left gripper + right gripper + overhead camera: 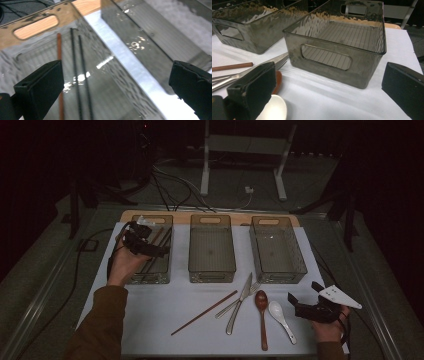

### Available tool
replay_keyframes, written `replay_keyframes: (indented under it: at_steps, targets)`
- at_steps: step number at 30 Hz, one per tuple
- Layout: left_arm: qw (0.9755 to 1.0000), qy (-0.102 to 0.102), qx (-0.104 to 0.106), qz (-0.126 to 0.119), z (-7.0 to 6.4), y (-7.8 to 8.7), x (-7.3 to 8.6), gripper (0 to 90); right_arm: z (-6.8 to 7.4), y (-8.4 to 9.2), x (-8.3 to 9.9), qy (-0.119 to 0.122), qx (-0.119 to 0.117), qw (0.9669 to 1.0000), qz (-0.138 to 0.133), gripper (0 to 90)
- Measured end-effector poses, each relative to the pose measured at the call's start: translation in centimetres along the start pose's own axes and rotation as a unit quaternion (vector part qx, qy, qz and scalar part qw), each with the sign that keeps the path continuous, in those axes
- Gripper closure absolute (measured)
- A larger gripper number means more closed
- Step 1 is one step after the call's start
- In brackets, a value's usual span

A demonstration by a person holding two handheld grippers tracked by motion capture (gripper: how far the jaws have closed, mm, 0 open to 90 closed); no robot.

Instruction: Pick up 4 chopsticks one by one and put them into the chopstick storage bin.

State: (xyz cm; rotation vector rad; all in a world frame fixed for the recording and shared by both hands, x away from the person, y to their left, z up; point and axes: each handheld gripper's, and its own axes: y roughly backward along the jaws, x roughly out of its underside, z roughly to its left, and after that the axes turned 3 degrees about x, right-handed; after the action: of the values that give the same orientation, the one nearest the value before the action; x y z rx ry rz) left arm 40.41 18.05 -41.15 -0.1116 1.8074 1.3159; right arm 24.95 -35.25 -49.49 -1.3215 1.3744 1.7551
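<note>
My left gripper (pixel 150 247) hovers over the left bin (pixel 161 278), its jaws wide open with nothing between them (pixel 117 75). Below it in that bin lie a brown chopstick (pixel 59 62) and two dark chopsticks (pixel 75 65). My right gripper (pixel 302 291) rests open at the table's front right, empty too (pixel 329 82). To its left on the white mat lie a white spoon (pixel 280 317), a wooden spoon (pixel 261 310), a knife (pixel 241 300), a fork (pixel 250 291) and a brown chopstick (pixel 204 313). The right bin (pixel 337 57) stands just ahead of the right gripper.
The middle bin (pixel 211 270) and the right bin (pixel 278 270) hold nothing that I can see. All three bins stand in a row at the back of the white mat (pixel 150 320). Cables and a white stand (pixel 240 150) lie on the floor beyond the table.
</note>
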Motion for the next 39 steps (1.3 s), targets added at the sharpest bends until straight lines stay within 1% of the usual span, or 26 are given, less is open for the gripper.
replay_keyframes:
  at_steps: [6, 12, 17, 21, 22, 28, 30, 33, 39]
  targets:
    - [0.9998, -0.015, 0.012, 0.001, -2.1, -0.1, -0.1, 1.1, 0.0, 0.0, 0.0, 0.0, 0.0, 1.0, -0.001, 0.0]
    - [0.9991, -0.034, 0.022, 0.015, -4.1, -0.5, 0.0, 1.1, 0.0, 0.0, 0.0, 0.0, 0.0, 1.0, 0.0, 0.0]
    - [0.9976, -0.053, 0.037, 0.023, -6.0, -0.9, 0.2, 1.1, 0.0, 0.0, 0.0, 0.0, 0.0, 1.0, 0.0, 0.0]
    - [0.9965, -0.065, 0.046, 0.024, -7.4, -1.3, 0.5, 1.1, 0.0, 0.0, 0.0, 0.0, 0.0, 1.0, 0.0, 0.0]
    - [0.9961, -0.07, 0.047, 0.026, -7.7, -1.4, 0.5, 1.1, 0.0, 0.0, 0.0, 0.0, 0.0, 1.0, 0.0, 0.0]
    - [0.9932, -0.087, 0.072, 0.03, -9.6, -1.7, 0.8, 1.1, 0.0, 0.0, 0.0, 0.0, 0.0, 1.0, 0.0, 0.0]
    - [0.992, -0.095, 0.077, 0.032, -10.3, -1.9, 0.9, 1.1, 0.0, 0.0, 0.0, 0.0, 0.0, 1.0, 0.0, 0.0]
    - [0.9908, -0.1, 0.085, 0.032, -11.2, -2.2, 1.2, 1.2, 0.0, 0.0, 0.0, 0.0, -0.001, 1.0, 0.0, 0.0]
    - [0.987, -0.12, 0.097, 0.045, -12.9, -3.0, 1.9, 1.1, 0.0, 0.0, 0.0, 0.0, -0.001, 1.0, 0.0, 0.0]
